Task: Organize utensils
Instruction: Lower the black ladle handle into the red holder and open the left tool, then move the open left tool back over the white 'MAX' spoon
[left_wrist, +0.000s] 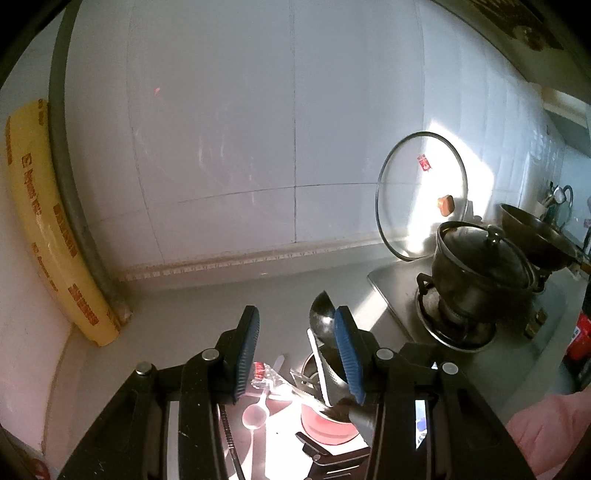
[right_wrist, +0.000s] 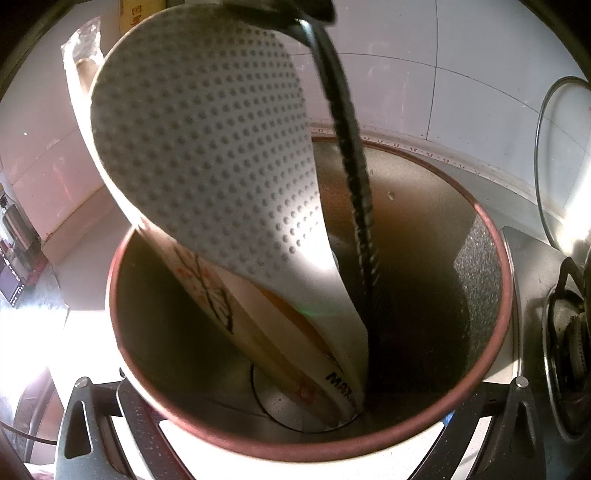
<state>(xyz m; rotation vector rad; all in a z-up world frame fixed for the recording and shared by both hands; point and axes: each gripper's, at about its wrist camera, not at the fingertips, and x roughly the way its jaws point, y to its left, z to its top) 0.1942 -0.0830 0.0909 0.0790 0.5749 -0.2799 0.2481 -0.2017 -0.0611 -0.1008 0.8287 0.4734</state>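
Note:
A red-rimmed utensil holder fills the right wrist view, with my right gripper shut on its white outer wall, one finger on each side. Inside lean a white dotted rice paddle, a black ladle handle and a printed white piece. In the left wrist view my left gripper hangs open above the holder, nothing between its blue pads. The ladle bowl shows just past the right pad. A clear plastic spoon lies on the counter beside the holder.
A stove at the right carries a black lidded pot and a wok. A glass lid leans on the tiled wall. A yellow wrap roll stands in the left corner. A crinkled packet lies near the spoon. A pink sleeve is at lower right.

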